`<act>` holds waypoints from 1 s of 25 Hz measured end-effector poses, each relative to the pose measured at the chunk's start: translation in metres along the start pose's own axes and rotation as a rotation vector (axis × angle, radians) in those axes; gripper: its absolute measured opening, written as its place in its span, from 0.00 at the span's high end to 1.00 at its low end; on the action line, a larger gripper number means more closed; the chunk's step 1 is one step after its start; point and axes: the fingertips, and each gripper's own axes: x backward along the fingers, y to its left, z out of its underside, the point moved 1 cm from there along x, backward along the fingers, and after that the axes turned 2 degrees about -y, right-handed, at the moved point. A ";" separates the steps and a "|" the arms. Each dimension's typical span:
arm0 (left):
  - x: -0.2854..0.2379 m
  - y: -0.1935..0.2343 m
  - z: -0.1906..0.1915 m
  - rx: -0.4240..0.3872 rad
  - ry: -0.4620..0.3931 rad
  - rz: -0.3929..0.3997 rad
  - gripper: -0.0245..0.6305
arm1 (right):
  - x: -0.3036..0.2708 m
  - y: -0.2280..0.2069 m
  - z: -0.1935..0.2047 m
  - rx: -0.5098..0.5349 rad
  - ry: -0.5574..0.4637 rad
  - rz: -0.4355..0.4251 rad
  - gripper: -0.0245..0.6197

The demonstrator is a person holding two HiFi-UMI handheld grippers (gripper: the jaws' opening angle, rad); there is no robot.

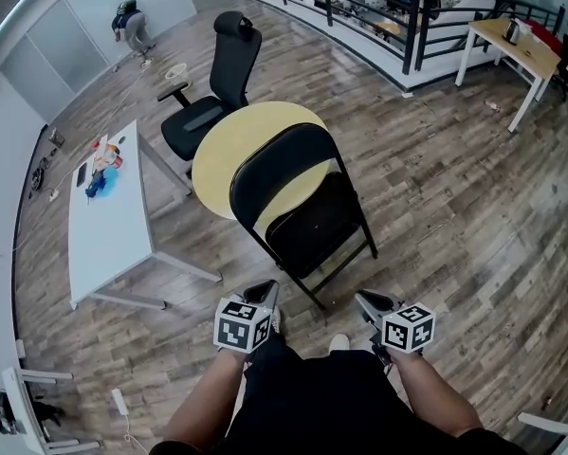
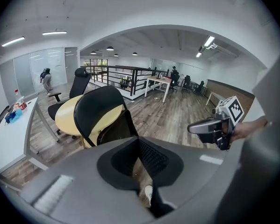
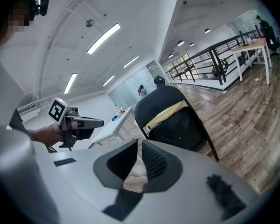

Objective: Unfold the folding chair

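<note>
Head view: chair (image 1: 279, 159) stands mid-frame, at 12 o'clock from both grippers and well apart from them. It is black, with the seat tipped steeply toward the back. Its rear legs are hidden behind the seat, and it partly covers the table (image 1: 236, 145). Left gripper (image 1: 265, 290) is at 7 o'clock, right gripper (image 1: 367, 300) at 5 o'clock.
Left gripper view: jaws fully together, empty. Chair legs are cut off by the gripper body.
Right gripper view: jaws drawn to a slit, empty. Chair is at 1 o'clock, its left legs hidden.

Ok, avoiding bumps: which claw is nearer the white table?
Left. The left claw is right of the white table; the right claw farther right, beyond the folding chair's foot.
</note>
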 end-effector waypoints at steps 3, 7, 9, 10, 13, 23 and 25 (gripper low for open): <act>-0.001 0.011 -0.006 -0.006 -0.007 0.000 0.95 | 0.002 -0.003 -0.002 -0.014 -0.026 0.027 0.91; -0.008 0.013 -0.017 -0.043 -0.001 0.032 0.95 | 0.008 -0.013 -0.005 -0.021 -0.047 0.071 0.91; -0.014 0.008 -0.017 -0.088 0.022 0.067 0.95 | 0.010 -0.017 -0.004 -0.037 -0.062 0.099 0.91; -0.017 0.008 -0.017 -0.113 0.031 0.080 0.95 | 0.010 -0.019 -0.004 -0.048 -0.074 0.113 0.91; -0.025 0.014 -0.024 -0.157 0.039 0.106 0.95 | 0.012 -0.022 -0.007 -0.069 -0.104 0.156 0.91; -0.062 0.068 -0.078 -0.251 -0.002 0.148 0.95 | 0.017 -0.041 -0.022 -0.123 -0.177 0.336 0.91; -0.070 0.091 -0.096 -0.274 -0.029 0.116 0.95 | 0.016 -0.044 -0.025 -0.125 -0.185 0.366 0.91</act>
